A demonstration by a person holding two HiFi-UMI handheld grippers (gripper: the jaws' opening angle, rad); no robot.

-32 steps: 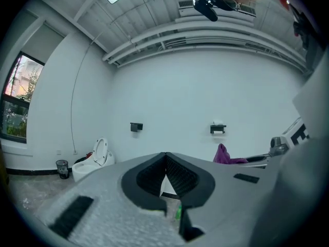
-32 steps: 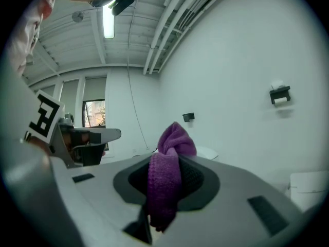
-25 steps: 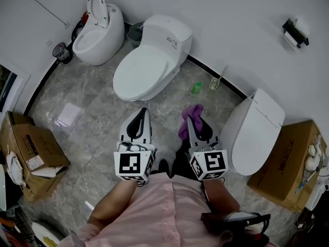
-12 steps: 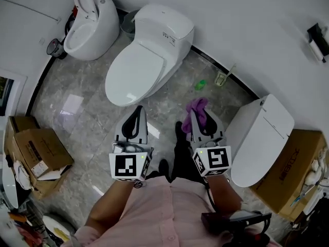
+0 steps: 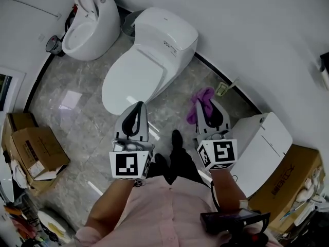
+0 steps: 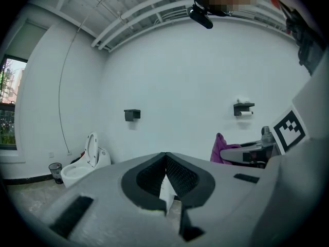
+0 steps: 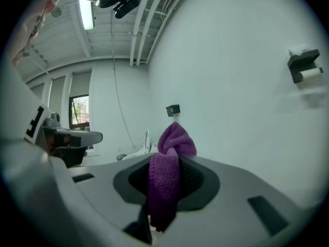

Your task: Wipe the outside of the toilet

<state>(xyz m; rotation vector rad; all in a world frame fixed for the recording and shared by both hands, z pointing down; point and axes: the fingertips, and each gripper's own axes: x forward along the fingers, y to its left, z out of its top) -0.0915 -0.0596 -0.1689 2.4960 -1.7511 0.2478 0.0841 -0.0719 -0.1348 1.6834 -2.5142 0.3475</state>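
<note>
Right gripper (image 5: 206, 108) pinches purple cloth (image 7: 165, 181); toilet (image 5: 138, 76) lies ahead-left, apart.

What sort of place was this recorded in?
Probably a bathroom mock-up or fixture showroom: three toilets stand along one wall on a tiled floor, with cardboard boxes at the sides.

Purple cloth (image 5: 201, 99), white toilet (image 5: 149, 60), grey veined floor (image 5: 77, 118), brown cardboard box (image 5: 36, 149), pink shirt (image 5: 154, 210)
</note>
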